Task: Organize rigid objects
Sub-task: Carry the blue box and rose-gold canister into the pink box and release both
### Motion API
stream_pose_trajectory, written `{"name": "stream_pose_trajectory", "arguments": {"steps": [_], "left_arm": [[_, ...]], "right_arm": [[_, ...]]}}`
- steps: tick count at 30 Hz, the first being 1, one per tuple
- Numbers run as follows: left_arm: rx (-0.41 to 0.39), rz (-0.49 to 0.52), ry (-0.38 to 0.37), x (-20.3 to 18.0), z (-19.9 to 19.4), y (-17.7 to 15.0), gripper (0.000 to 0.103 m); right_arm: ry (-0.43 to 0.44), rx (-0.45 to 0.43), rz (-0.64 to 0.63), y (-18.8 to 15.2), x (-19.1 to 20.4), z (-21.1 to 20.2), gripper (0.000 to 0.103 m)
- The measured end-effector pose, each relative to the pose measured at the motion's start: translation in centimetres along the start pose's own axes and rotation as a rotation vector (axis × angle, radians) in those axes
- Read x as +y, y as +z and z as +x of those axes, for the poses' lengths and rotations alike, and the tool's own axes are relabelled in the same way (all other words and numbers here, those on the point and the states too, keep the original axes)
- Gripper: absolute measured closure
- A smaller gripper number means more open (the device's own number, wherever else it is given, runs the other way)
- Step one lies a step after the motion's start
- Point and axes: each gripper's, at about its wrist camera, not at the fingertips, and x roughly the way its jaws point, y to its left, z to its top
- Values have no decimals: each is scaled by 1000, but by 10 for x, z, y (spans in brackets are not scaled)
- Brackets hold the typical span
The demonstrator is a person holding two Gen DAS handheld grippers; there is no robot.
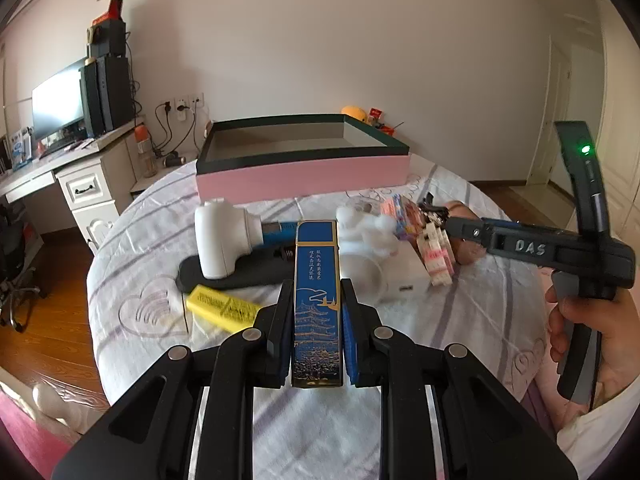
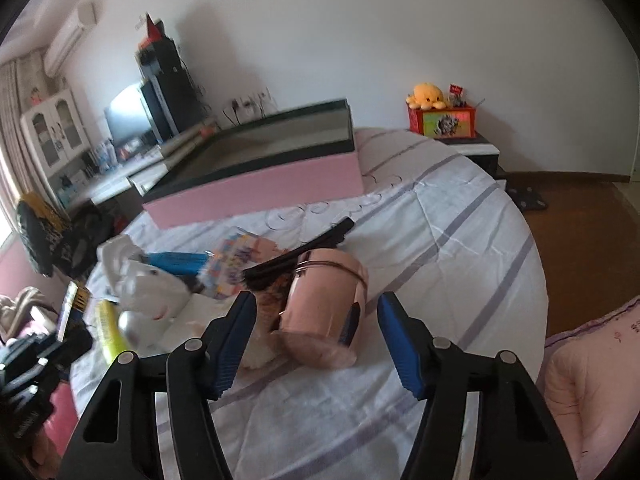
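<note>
In the left wrist view, a desk (image 1: 60,168) with a monitor (image 1: 58,100) is sitting at the far left of the frame. Moving rightward across the bed (image 1: 480,320), a yellow box (image 1: 222,306) is lying in the lower left of the clutter, just beside a black flat piece (image 1: 248,274) that is carrying a white handheld device (image 1: 222,238). At the bottom centre, the left gripper (image 1: 316,320) is clamping a long blue box (image 1: 316,304) with gold printing between its two fingers, the box pointing away from the camera toward the pink box (image 1: 304,178), which is standing open at the upper centre. To the right of the blue box, a white fluffy toy (image 1: 370,228) and a colourful block (image 1: 402,216) are lying close together. At the right edge, the person's hand (image 1: 592,344) is holding the other tool's handle.

In the right wrist view, the white toy (image 2: 152,292) is lying at the left, with the colourful block (image 2: 236,264) near it. At the centre, a pink cylindrical container (image 2: 320,304) is lying tilted on the bed, with black sticks (image 2: 304,248) resting across its top. The right gripper (image 2: 316,320) is standing wide apart, its blue-padded fingers (image 2: 236,344) flanking the container without visibly touching it. The pink box (image 2: 256,188) is sitting behind, in the upper centre.
</note>
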Motion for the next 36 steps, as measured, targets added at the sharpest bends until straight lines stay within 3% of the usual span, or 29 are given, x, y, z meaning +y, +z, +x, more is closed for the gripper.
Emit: {"name": "stream_pose_trajectory", "arguments": {"steps": [5,15,24,30,36], "left_arm": [[25,-8,-3,5,10,14,83],[31,24,-45,2,26,46,83],[6,40,-96,13,36,89,83],[0,46,-74,25,65,131,83],[75,0,-43,46,121,160,83]], "right_arm": [[31,53,15,1,-8,20,54],[-3,36,-27,14,-6,10,55],[35,-31,-89,61,7,-7,55],[88,-26,-157,105,41,23,55],[95,35,-178,139,65,81,55]]}}
